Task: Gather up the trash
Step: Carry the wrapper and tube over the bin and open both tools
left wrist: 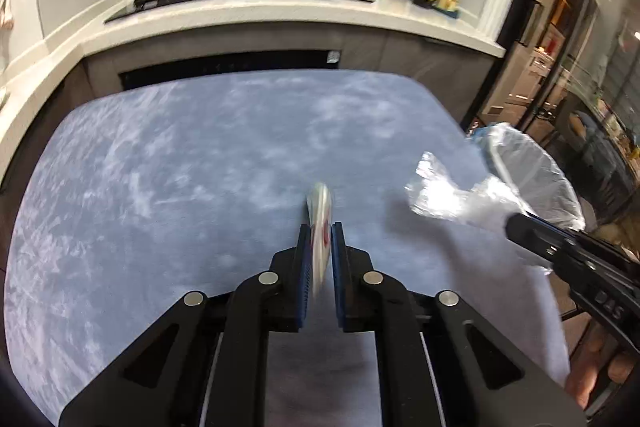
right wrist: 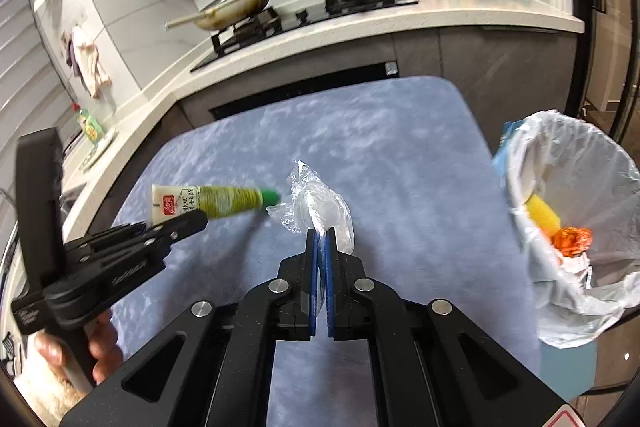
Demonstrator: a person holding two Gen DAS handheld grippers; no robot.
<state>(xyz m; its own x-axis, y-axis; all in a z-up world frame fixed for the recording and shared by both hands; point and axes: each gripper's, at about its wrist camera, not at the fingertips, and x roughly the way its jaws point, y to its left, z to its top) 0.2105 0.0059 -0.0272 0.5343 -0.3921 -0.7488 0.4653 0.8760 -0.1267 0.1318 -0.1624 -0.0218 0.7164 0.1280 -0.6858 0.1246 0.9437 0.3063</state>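
My left gripper (left wrist: 321,227) is shut on a green squeeze tube with a white end (left wrist: 320,215), seen end-on in the left wrist view. In the right wrist view the tube (right wrist: 208,203) sticks out sideways from the left gripper (right wrist: 192,219) above the blue table. My right gripper (right wrist: 321,233) is shut on a crumpled clear plastic wrapper (right wrist: 316,205). In the left wrist view the wrapper (left wrist: 440,191) hangs from the right gripper (left wrist: 510,223) near the bin. The bin (right wrist: 568,223) with a white liner stands at the table's right edge and holds a yellow piece and an orange wrapper.
The blue mottled tabletop (left wrist: 200,187) lies under both grippers. Behind it is a kitchen counter (left wrist: 280,15) with a hob, two pans, a noodle cup and sauce bottles. The bin's rim (left wrist: 532,163) is at the right.
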